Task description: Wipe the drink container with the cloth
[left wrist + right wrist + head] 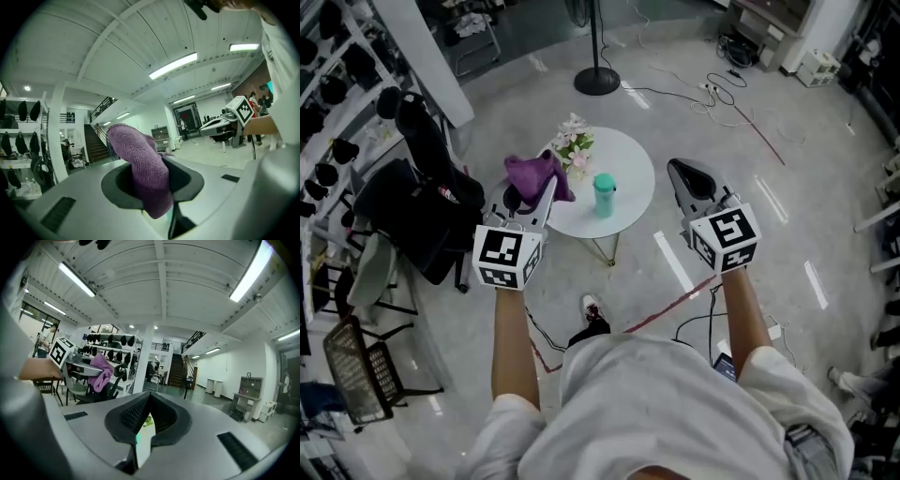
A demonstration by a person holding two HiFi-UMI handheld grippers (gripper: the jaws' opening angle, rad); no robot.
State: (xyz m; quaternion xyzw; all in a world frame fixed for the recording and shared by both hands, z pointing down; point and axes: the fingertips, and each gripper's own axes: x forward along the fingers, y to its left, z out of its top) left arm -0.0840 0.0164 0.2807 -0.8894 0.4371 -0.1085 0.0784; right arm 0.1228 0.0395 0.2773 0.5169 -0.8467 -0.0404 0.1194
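The tips of the left tool (546, 195) are covered by the crumpled purple terry cloth (534, 174) clamped between them, over the left rim of the round white desk (633, 155). The teal lidded drink container (604, 195) stands upright near the desk's middle, its contents hidden by the lid, with bare desk around it. A bunch of pale flowers (574, 141) is seen at the far-left edge. The right tool (682, 172) is pressed shut on nothing, off the right rim.
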